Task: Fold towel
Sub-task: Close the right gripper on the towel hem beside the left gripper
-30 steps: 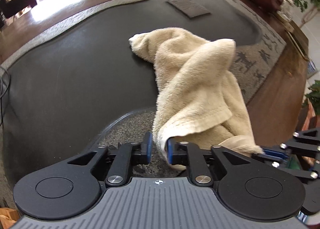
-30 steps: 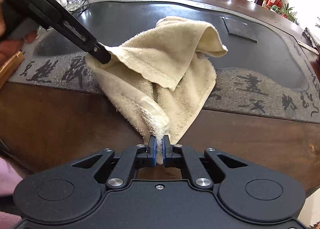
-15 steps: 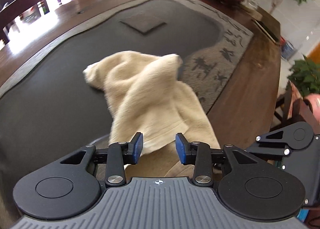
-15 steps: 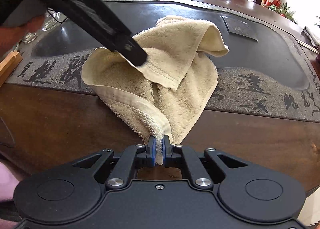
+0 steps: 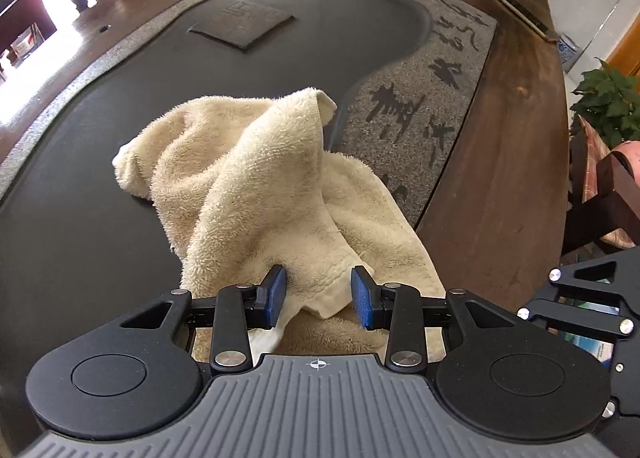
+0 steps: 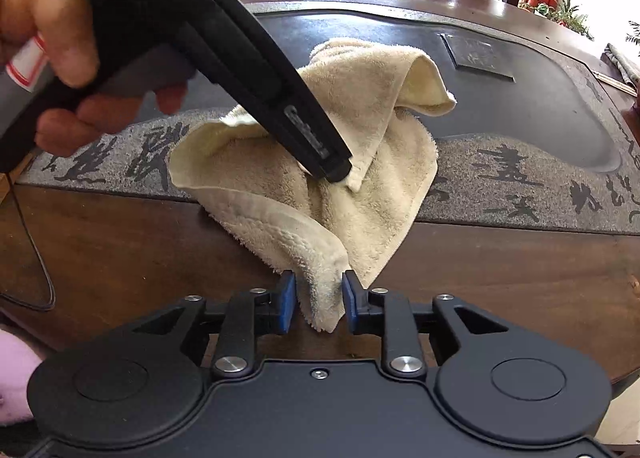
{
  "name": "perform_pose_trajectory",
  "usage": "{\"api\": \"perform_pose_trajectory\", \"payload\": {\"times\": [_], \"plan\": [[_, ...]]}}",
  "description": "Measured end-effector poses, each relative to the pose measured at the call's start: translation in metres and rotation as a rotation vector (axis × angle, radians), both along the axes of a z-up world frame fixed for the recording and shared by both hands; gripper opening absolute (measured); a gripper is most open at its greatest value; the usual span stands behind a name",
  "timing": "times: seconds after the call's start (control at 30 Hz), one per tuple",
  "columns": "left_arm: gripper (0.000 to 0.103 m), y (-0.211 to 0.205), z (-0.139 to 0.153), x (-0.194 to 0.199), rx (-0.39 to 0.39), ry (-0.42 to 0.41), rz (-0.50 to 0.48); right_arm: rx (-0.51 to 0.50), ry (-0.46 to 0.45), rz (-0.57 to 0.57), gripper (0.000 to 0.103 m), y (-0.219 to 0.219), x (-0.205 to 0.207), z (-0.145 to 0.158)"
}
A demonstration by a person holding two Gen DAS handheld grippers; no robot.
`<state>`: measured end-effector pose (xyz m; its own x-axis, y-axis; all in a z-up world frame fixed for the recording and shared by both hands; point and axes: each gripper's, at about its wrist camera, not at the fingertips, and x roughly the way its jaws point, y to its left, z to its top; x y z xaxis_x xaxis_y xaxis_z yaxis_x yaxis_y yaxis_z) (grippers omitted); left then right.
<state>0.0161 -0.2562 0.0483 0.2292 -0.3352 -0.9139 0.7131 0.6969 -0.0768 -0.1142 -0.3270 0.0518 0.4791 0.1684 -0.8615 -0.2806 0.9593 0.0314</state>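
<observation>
Left wrist view shows the left claw (image 5: 319,296) with its two blue pads (image 5: 273,296) apart, and a hemmed corner of the cream towel (image 5: 256,185) hangs loose between them without being pressed. This towel lies crumpled, with one fold standing up like a peak, partly on the dark stone tray (image 5: 120,177) and partly on the grey border with black characters (image 5: 416,113), and its near part reaches over the brown wooden table (image 5: 504,177). At the far right edge a part of the right claw (image 5: 580,298) is visible. Right wrist view shows the right claw (image 6: 319,304) also with its pads apart; a rolled corner of the towel (image 6: 384,105) sits between them, touching or almost touching the right pad (image 6: 349,300), but it is not squeezed. Above it, the black body of the left claw (image 6: 332,169) comes down with its tip on the middle of the towel, held by the person's left hand (image 6: 72,57). A thin black cable (image 6: 36,266) lies on the table at the left.
</observation>
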Motion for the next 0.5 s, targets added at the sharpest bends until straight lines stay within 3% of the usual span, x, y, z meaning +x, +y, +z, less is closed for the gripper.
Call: {"api": "perform_pose_trajectory", "payload": {"times": [0.13, 0.2, 0.3, 0.5], "plan": [[0.041, -0.0012, -0.0010, 0.0007, 0.004, 0.001, -0.012, 0.009, -0.004, 0.001, 0.041, 0.0007, 0.0023, -0.0005], [0.043, -0.0029, -0.0014, -0.0001, 0.009, -0.003, -0.020, 0.008, -0.010, 0.005, 0.053, 0.0020, 0.0021, -0.0004], [0.043, -0.0053, -0.0020, -0.0021, 0.021, -0.016, -0.029, 0.002, -0.024, 0.016, 0.062, 0.0045, 0.0007, -0.0010], [0.032, -0.0013, -0.0026, 0.0008, 0.012, -0.015, -0.012, 0.044, -0.031, 0.000, 0.062, 0.0048, 0.0004, -0.0008]]}}
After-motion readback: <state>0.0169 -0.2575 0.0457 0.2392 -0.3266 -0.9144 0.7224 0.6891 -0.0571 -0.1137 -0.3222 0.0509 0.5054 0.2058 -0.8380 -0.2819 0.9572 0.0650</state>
